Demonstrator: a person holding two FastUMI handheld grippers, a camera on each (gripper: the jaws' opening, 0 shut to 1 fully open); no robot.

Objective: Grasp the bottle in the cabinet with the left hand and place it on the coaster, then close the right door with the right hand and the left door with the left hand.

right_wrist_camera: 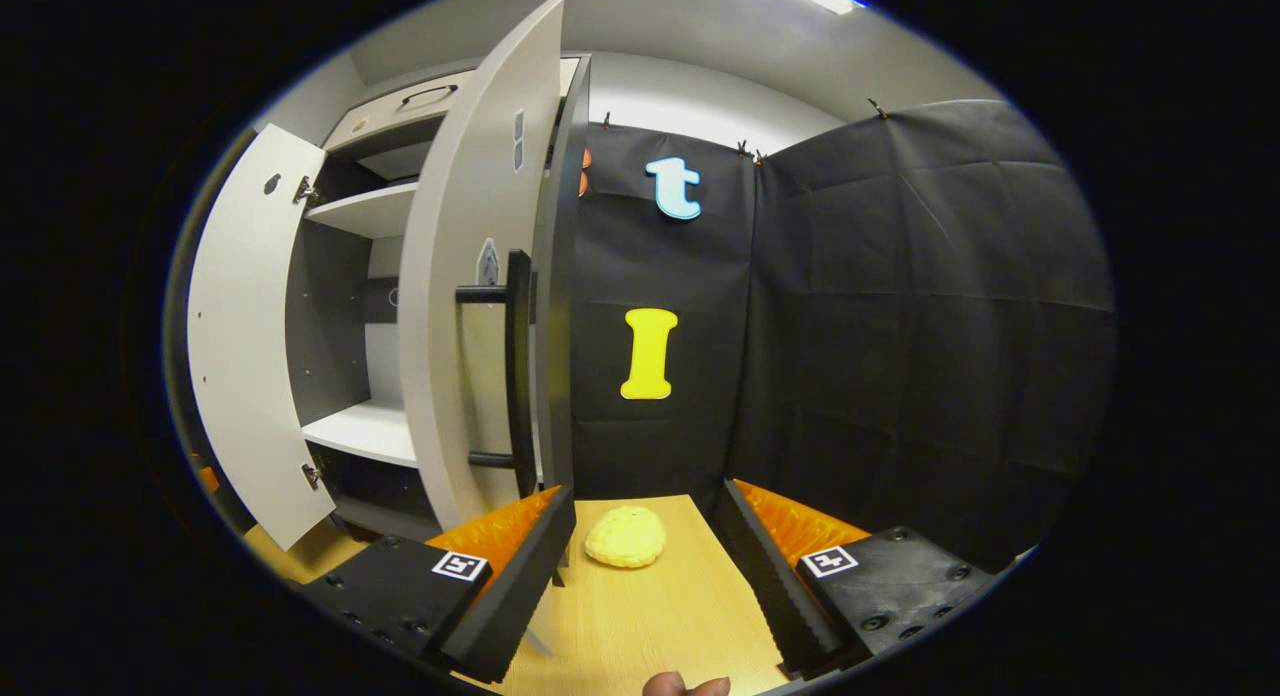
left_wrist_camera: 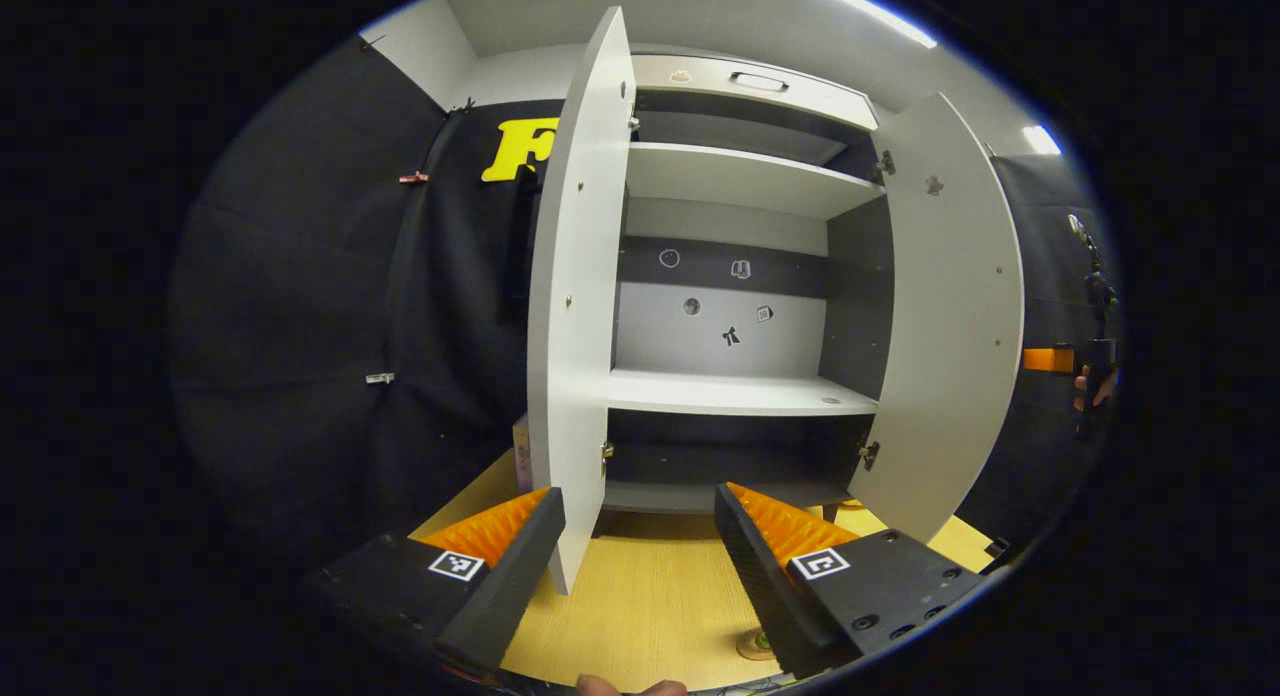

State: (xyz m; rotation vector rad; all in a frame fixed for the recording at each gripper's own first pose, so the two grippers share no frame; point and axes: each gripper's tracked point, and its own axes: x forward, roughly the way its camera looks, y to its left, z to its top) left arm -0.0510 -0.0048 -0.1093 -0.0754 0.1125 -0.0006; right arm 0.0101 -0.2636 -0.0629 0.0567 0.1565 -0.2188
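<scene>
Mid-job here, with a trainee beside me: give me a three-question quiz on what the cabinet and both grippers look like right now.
1. True or false: both cabinet doors stand open.
2. The right gripper is: A) shut on the door handle, B) open, holding nothing, C) shut on a bottle.
3. What lies on the table between the right gripper's fingers?

Key
1. True: the left door and right door are both swung out.
2. B. The left gripper is open too.
3. A yellow lumpy object.
</scene>
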